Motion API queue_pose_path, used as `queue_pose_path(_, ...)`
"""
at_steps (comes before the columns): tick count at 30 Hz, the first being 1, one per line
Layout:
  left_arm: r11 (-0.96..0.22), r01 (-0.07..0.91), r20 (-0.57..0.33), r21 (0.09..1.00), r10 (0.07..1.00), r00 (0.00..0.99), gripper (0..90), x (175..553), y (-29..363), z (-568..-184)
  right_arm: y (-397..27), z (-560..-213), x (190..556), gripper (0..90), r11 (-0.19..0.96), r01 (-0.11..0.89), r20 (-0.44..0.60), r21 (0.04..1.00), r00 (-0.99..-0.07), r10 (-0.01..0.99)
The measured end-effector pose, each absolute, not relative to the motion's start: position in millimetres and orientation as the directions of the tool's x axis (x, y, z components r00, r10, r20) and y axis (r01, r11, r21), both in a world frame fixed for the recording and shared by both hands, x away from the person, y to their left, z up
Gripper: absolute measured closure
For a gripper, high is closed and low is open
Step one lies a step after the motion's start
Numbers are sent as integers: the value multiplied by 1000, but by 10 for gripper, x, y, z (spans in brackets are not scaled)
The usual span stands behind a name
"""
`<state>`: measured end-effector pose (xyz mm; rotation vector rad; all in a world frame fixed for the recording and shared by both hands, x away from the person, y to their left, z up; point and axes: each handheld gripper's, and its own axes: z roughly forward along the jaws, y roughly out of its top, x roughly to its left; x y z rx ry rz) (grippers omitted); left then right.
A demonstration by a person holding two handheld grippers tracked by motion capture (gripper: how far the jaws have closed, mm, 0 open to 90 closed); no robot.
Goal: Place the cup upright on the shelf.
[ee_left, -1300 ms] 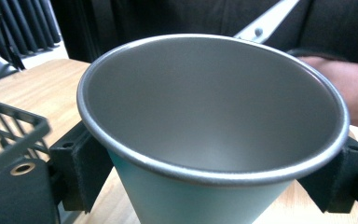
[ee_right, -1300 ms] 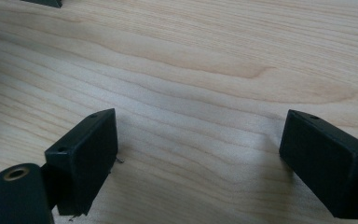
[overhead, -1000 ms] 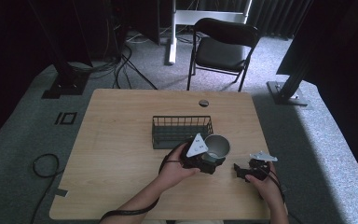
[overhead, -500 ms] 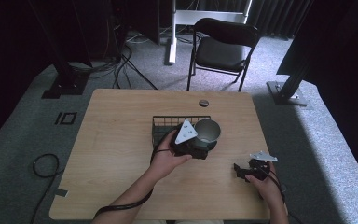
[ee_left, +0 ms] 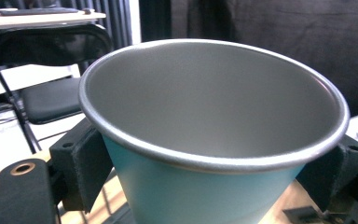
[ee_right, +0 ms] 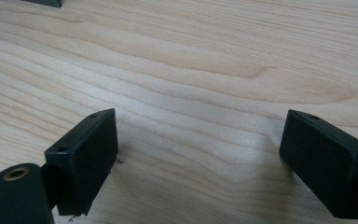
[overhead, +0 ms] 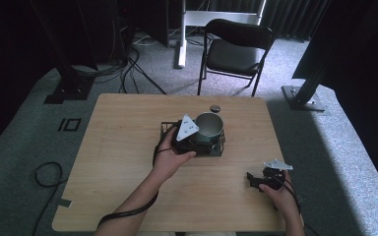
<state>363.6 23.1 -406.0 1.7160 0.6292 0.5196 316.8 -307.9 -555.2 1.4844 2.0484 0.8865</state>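
Landmark: the wire basket (overhead: pixel 167 129), one unit, black, standing near the middle of the table (overhead: pixel 118 162).

Item count on the table: one wire basket, one cup, one small round dark disc (overhead: pixel 215 108). Two tongs are in use, one per hand.

Cup (overhead: pixel 208 126): one unit, metal rim and grey interior, light blue outer wall. It sits above the right half of the wire basket, mouth upward and slightly tilted. In the left gripper view the cup (ee_left: pixel 214 140) stands between both black pads (ee_left: pixel 86 163), which press against its outer wall just under the rim.

Left tongs (overhead: pixel 197 140): pinching the cup from both sides. The left hand (overhead: pixel 170 157) is at the near edge of the wire basket, partly over it.

Right tongs (overhead: pixel 256 179): well apart from the wire basket, to its right and nearer the person, close to the table's near right corner. In the right gripper view the right tongs (ee_right: pixel 198 158) are spread wide, with bare wood between the two pads. The right hand (overhead: pixel 280 194) holds them low over the table.

Disc: beyond the wire basket, near the far table edge.

One folding chair (overhead: pixel 236 49) stands on the floor beyond the table.
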Motion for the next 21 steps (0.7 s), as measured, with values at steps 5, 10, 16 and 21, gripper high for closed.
queue_pose_path(5,-149,156,-7,976,703,711,151,3740,301,-4046,-3079,-5552,3168,110,212,655,7,725,-314,949)
queue_pose_path(10,-132,166,-12,977,749,663,151,3856,356,-4046,-3079,-5552,3168,109,212,655,7,725,-314,949)
queue_pose_path(16,-120,188,-14,975,808,589,151,3967,390,-4116,-3080,-5552,3168,110,212,655,7,726,-315,949)
queue_pose_path(21,-100,234,-41,967,847,530,151,4032,403,-4222,-3079,-5552,3168,109,211,655,7,725,-314,949)
